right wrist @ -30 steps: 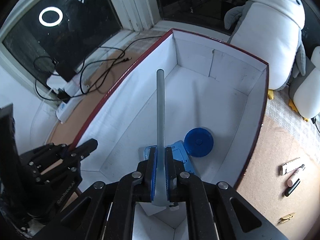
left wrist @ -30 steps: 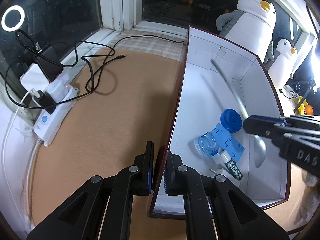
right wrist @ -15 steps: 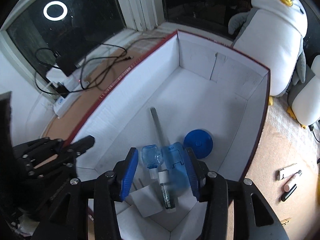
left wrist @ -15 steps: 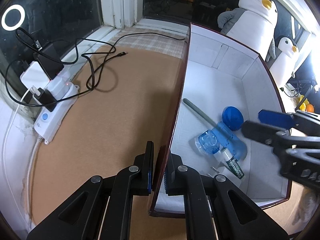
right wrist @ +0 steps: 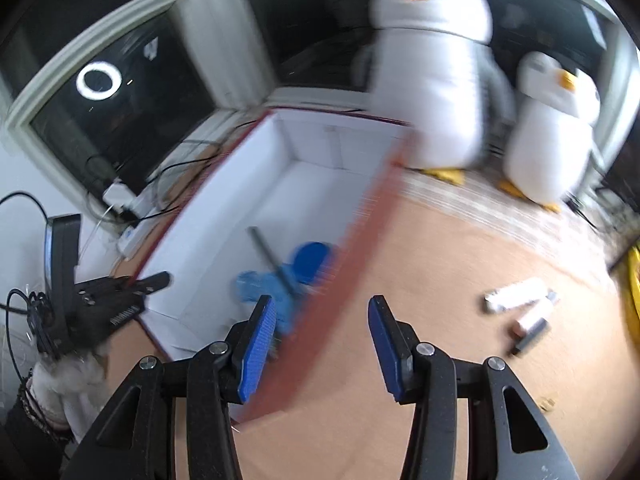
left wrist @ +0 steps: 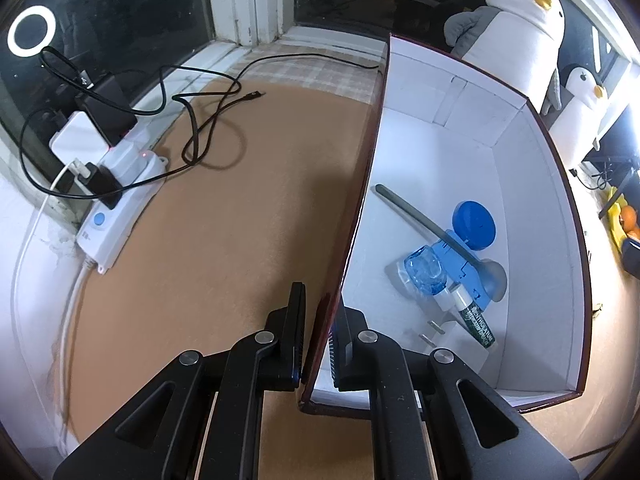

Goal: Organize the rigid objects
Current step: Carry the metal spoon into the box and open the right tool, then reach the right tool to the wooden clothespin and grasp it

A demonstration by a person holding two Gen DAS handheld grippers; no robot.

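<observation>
My left gripper (left wrist: 318,316) is shut on the near left wall of the white box (left wrist: 362,184) with dark red rims. Inside lie a grey spoon (left wrist: 424,226), a blue round lid (left wrist: 474,225), a blue plastic piece (left wrist: 466,266), a clear blue cap (left wrist: 425,267) and a green-labelled lip balm (left wrist: 474,320). My right gripper (right wrist: 322,322) is open and empty, over the box's right wall (right wrist: 352,248). The left gripper also shows in the right wrist view (right wrist: 154,280). Small tubes (right wrist: 520,294) lie on the tan table to the right.
A white power strip (left wrist: 116,200) with plugs and black cables (left wrist: 208,136) sits left of the box by the window. Two plush penguins (right wrist: 432,60) stand behind the box. A yellow object (right wrist: 634,280) is at the far right edge.
My right gripper opened and let the spoon fall into the box, then drew back and swung right. My left gripper has kept its hold on the box wall.
</observation>
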